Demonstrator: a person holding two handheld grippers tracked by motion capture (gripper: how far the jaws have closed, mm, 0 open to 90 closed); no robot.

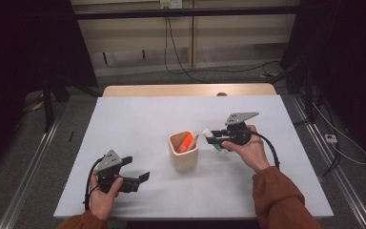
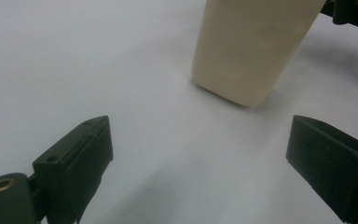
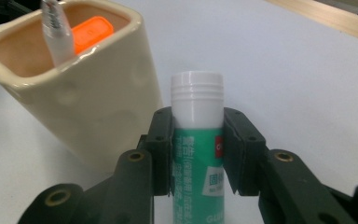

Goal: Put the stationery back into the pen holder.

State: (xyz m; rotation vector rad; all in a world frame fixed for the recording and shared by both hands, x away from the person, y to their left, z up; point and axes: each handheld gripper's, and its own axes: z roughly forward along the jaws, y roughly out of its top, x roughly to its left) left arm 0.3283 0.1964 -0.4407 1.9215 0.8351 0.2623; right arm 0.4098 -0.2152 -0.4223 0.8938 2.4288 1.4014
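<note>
I have the glue stick (image 3: 197, 154) clamped between the jaws of my right gripper (image 1: 215, 137), the pads pressing its green label on both sides and its white cap (image 3: 196, 100) pointing ahead past the tips. In the high view it hangs above the worktop (image 1: 138, 114), just beside the cream holder (image 1: 184, 151) on the side toward the worktop's right edge. The holder stands near the middle of the worktop, a little toward the near edge, and already carries an orange-capped item (image 3: 92, 32) and a white pen-like thing (image 3: 56, 32) leaning against its rim.

As I read it, I am in the carrying step: the stick is gripped and brought up to the holder, but not yet in it. Next I need to lift the capped end over the rim, tilt the stick more upright, and aim for the free part of the opening so it clears the two things inside. Only once the stick is well inside should I let the jaws part, or it may catch on the rim and tip out.

My left gripper (image 1: 138, 180) rests near the front left corner with its jaws wide apart and nothing between them, pointing toward the holder, apart from it. It could steady the holder if the stick nudges it.
</note>
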